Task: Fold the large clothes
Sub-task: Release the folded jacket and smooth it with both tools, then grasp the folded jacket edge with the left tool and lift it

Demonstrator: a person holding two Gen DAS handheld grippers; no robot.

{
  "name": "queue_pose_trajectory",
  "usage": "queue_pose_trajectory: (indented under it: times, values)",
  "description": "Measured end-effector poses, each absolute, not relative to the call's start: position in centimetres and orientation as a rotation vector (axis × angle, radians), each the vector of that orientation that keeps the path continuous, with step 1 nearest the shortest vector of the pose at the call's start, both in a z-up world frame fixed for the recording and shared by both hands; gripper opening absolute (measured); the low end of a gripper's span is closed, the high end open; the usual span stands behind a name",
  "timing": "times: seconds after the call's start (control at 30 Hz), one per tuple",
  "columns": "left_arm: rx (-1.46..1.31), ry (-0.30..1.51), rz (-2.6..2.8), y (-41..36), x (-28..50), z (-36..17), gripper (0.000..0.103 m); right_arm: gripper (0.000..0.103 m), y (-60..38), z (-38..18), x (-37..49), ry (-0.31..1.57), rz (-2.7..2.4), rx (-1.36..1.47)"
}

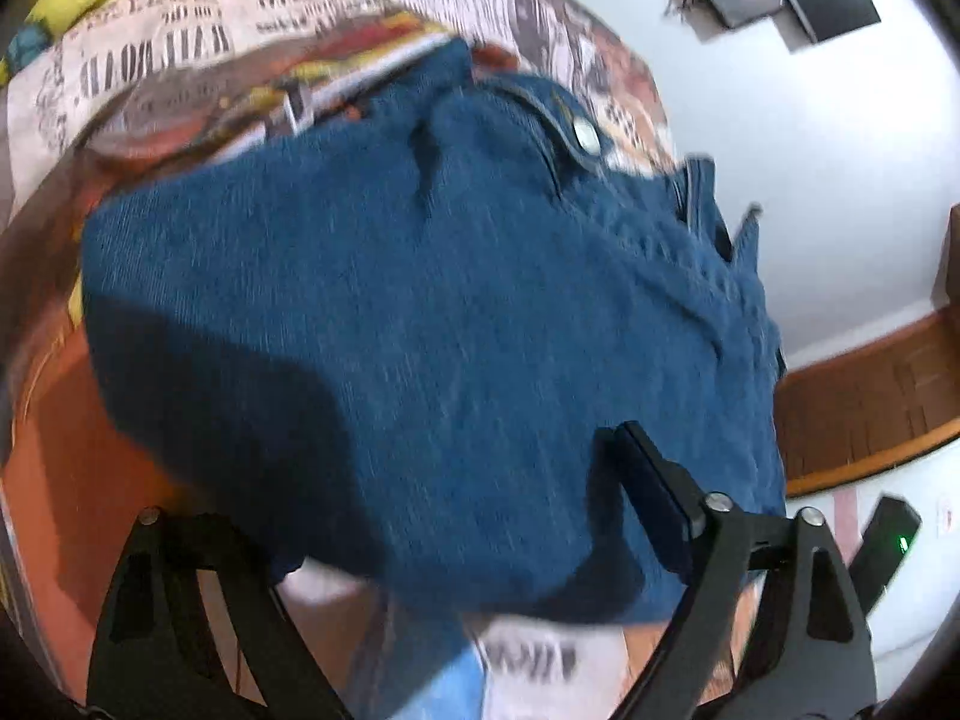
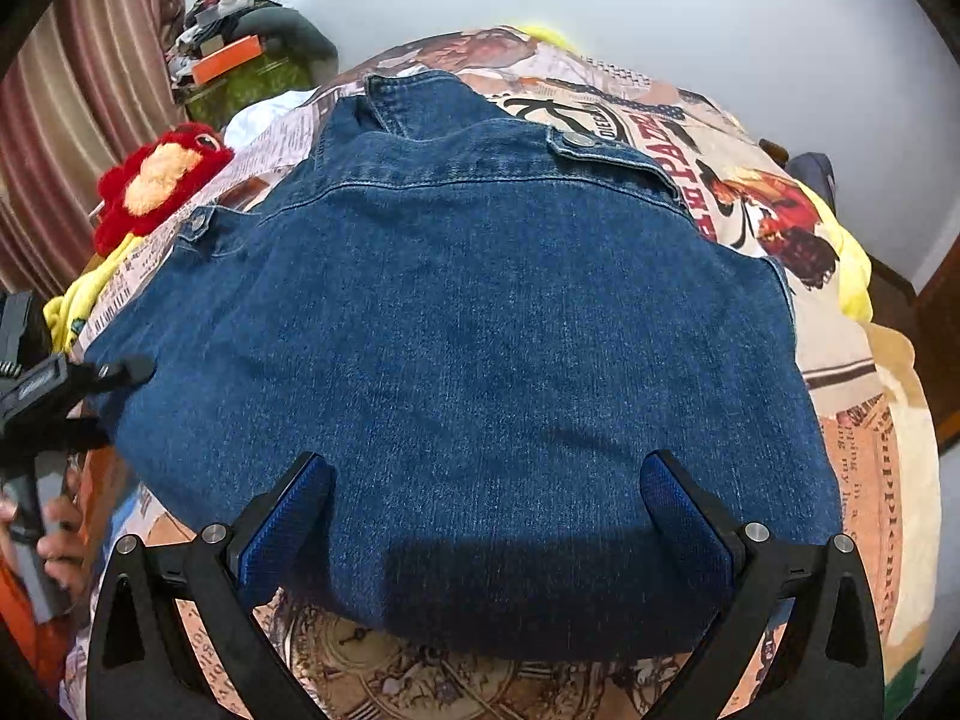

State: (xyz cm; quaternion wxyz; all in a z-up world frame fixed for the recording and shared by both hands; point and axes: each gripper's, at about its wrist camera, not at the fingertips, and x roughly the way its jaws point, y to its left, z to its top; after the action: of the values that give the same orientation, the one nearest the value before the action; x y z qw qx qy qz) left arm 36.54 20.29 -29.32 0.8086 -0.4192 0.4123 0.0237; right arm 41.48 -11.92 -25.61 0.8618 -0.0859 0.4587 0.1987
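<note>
A blue denim jacket (image 2: 468,324) lies folded into a broad block on a bed with a printed newspaper-style cover (image 2: 852,384). Its collar and metal snap buttons are at the far side. My right gripper (image 2: 486,510) is open, with its blue-padded fingers spread just above the jacket's near edge and nothing between them. In the left wrist view, which is motion-blurred, the jacket (image 1: 420,300) fills the frame. My left gripper (image 1: 438,522) is open above the jacket's edge; its left finger is largely hidden by cloth and shadow. The left gripper also shows in the right wrist view (image 2: 90,378) at the jacket's left edge.
A red plush toy (image 2: 156,180) and yellow cloth (image 2: 84,300) lie at the bed's left side. A cluttered pile (image 2: 240,60) stands by the curtain. A white wall is behind the bed. A wooden floor edge (image 1: 870,414) shows at the right.
</note>
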Motion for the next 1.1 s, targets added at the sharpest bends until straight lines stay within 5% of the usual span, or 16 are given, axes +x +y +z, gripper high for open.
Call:
queue_pose_trajectory:
  times: [0.43, 0.83, 1.1]
  values:
    - [-0.613, 0.817, 0.324, 18.2, 38.7, -22.9, 0.032, 0.103, -11.5, -23.7, 39.0, 0.992, 0.44, -0.276]
    - [-0.376, 0.6, 0.262, 15.7, 32.2, -11.1, 0.028, 0.103, -7.3, -19.7, 36.7, 0.901, 0.552, -0.273]
    - [-0.332, 0.621, 0.29, 16.4, 31.9, -11.3, 0.027, 0.103, 0.7, -25.1, 37.5, 1.031, 0.662, -0.336]
